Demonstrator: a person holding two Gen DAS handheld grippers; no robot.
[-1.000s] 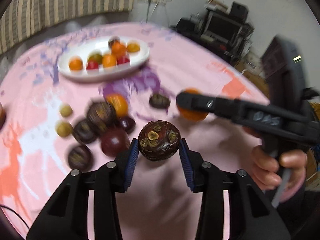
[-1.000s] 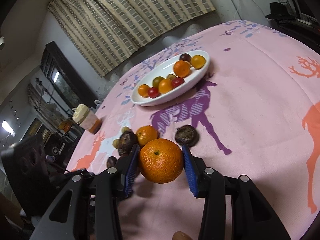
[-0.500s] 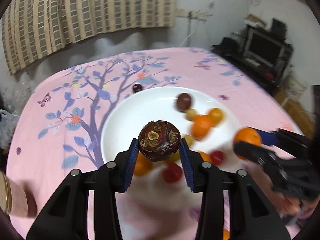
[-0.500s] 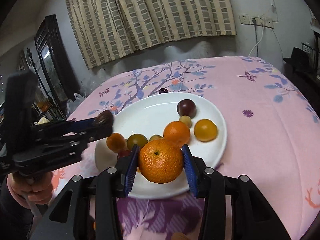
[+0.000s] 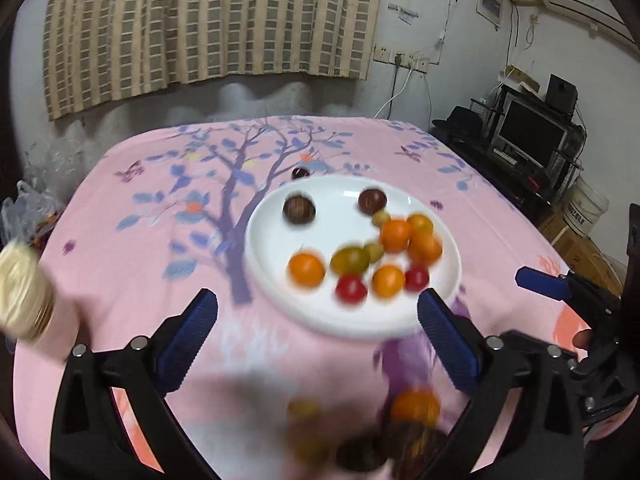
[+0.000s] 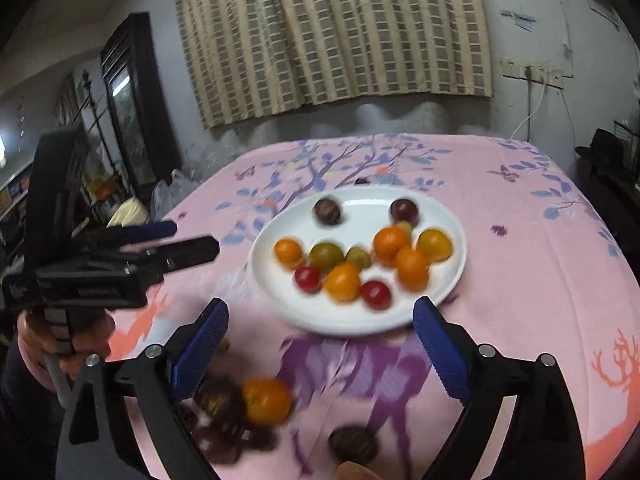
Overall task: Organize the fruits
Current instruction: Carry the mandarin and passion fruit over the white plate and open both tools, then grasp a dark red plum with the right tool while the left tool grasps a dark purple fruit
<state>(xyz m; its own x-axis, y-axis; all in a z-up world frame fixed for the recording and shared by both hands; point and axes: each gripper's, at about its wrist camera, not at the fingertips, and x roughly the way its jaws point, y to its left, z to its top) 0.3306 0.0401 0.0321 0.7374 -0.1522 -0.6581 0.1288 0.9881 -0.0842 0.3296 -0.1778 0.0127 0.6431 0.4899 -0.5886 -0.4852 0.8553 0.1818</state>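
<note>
A white oval plate [image 5: 340, 196] [image 6: 360, 322] on the pink tablecloth holds several oranges, small red and green fruits and two dark ones. A dark brown fruit [image 5: 299, 209] [image 6: 327, 211] lies at its far left. A blurred orange [image 6: 412, 266] [image 5: 425, 248] lies among the others at the right. My left gripper [image 5: 316, 304] hangs over the plate's near rim, jaws opening, nothing between them. My right gripper [image 6: 320, 308] stands the same way, jaws opening and empty. Each gripper shows in the other's view, the left gripper [image 6: 192, 238] at the left edge.
Loose fruit lies near me on the cloth: an orange [image 6: 266, 400] [image 5: 416, 406] and several dark fruits [image 6: 218, 400]. A small dark fruit [image 5: 301, 173] sits just beyond the plate. A cream-lidded jar [image 5: 24, 292] stands at the left. A hand [image 6: 60, 336] holds the left gripper.
Both grippers came over the plate and let go: the dark brown fruit and the orange left the jaws and now lie in the plate. Both grippers then drew back and up.
</note>
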